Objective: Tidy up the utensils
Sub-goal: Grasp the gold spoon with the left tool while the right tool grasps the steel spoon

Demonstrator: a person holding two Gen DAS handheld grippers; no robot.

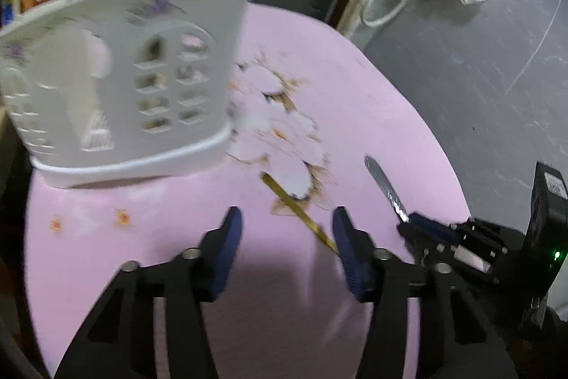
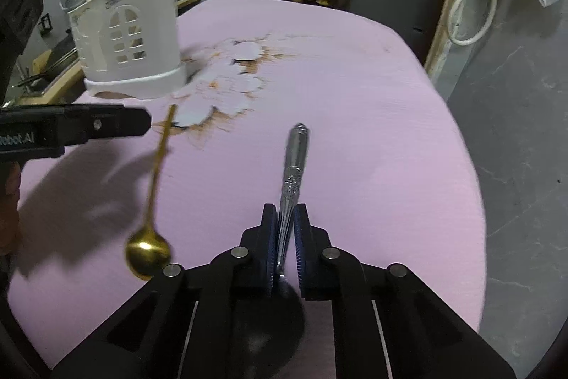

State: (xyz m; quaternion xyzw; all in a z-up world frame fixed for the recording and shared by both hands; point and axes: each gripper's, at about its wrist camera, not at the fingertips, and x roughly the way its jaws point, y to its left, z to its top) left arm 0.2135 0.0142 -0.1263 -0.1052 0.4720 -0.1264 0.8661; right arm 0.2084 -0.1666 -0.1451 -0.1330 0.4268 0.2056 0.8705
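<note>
Closest in the right wrist view, the right gripper [image 2: 285,245] has its blue pads pinched tight on the neck of a silver spoon [image 2: 295,162], whose handle points away across the pink tablecloth [image 2: 372,130]. Left of it, the left gripper [image 1: 287,238] stands partly open over the cloth; a gold spoon [image 2: 156,180] lies slanted there, its handle touching the right-hand pad, not clamped. Farther back, beyond a flower print on the cloth, stands a white utensil holder [image 2: 129,48] with wooden sticks rising from it.
</note>
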